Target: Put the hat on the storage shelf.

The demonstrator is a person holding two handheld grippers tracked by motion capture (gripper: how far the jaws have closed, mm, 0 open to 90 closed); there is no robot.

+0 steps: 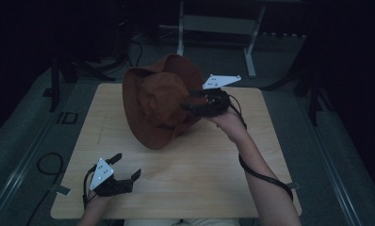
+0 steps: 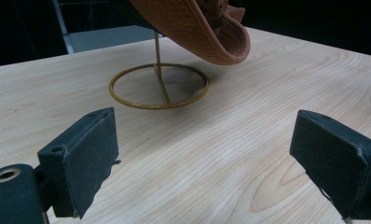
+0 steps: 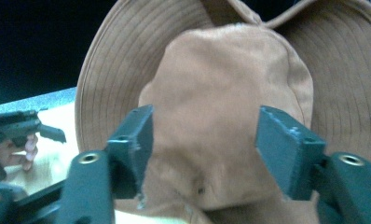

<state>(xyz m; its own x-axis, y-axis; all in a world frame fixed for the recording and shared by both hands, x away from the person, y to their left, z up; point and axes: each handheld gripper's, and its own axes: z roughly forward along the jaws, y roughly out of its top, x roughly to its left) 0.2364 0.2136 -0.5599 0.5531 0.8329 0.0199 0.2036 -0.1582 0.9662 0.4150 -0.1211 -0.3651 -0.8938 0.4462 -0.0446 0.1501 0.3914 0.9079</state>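
A brown wide-brimmed hat (image 1: 157,106) hangs tilted on a thin gold wire stand over the far middle of the wooden table (image 1: 199,179). The stand's ring base (image 2: 158,86) rests on the wood under the hat's brim (image 2: 207,28). My right gripper (image 1: 189,100) is at the hat's right side and is open. In the right gripper view its jaws (image 3: 204,140) stand apart on either side of the hat's crown (image 3: 221,70). My left gripper (image 1: 126,165) sits low at the table's front left, open and holding nothing, its jaws (image 2: 207,135) pointing at the stand.
A grey metal frame with legs (image 1: 214,23) stands on the floor behind the table. A black cable loop (image 1: 49,165) lies on the floor at the left. The surroundings are dark. Bare wood lies between the left gripper and the stand.
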